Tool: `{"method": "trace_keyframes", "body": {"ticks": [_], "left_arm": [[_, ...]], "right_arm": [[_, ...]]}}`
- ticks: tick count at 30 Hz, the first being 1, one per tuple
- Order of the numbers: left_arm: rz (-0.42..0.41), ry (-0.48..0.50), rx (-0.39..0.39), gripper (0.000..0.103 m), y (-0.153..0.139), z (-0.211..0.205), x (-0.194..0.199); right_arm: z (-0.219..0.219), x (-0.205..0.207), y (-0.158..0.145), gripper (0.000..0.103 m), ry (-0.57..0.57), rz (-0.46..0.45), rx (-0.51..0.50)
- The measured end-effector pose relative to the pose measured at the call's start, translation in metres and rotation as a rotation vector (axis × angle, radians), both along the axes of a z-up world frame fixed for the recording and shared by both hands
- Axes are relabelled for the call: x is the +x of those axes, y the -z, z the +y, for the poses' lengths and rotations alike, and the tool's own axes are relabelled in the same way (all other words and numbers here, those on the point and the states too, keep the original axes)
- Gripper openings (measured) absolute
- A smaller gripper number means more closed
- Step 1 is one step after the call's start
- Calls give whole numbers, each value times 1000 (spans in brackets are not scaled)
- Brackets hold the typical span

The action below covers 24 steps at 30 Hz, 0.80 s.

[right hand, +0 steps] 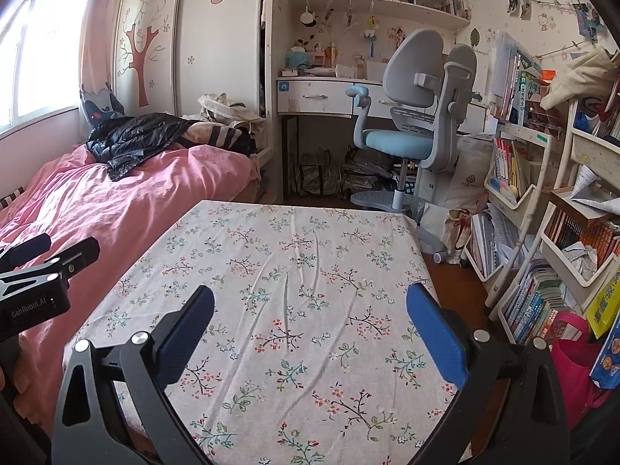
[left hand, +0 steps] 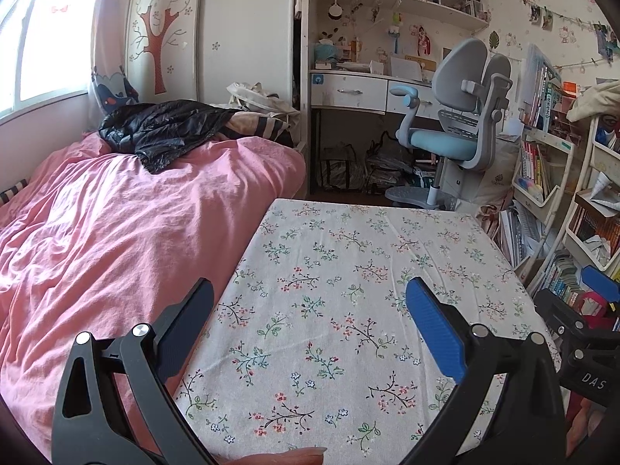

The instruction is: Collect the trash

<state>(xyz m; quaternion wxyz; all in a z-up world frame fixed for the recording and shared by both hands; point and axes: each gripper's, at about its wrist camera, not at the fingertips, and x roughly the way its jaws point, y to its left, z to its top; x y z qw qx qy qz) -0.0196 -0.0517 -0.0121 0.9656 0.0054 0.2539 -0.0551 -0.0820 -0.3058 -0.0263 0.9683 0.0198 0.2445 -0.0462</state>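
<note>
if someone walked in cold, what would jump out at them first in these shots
Probably the pink bedspread filling the left side, with a crumpled black plastic bag lying on it near the window end. Next, the floral tablecloth in the foreground, bare between the open left gripper and open right gripper. Behind it, a grey and blue desk chair stands by the desk, with crowded book racks on the right.

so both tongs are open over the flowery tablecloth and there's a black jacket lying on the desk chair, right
Not quite. The black jacket lies on the pink bed, not on the desk chair; the chair's blue seat has nothing on it. The left wrist view shows this clearly. The rest holds: the left tongs and right tongs are both open over the flowery tablecloth.
</note>
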Motion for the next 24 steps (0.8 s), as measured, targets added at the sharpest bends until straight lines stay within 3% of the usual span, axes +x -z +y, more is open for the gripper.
{"method": "trace_keyframes", "body": {"ticks": [8,13,19,24], "left_arm": [[-4,-3,-54,96,2,5,-1],[8,-19,-6,96,3,2,2],[86,-25,44,96,10,0,16],[72,-8,76,96,7,-5,19]], "right_arm": [[-4,-1,5,95,-5,12,3],[-12,8,19,96,-24,67,19],[-24,39,35,95,-8,162,12],[-32,66,52,95,7,250,-4]]}}
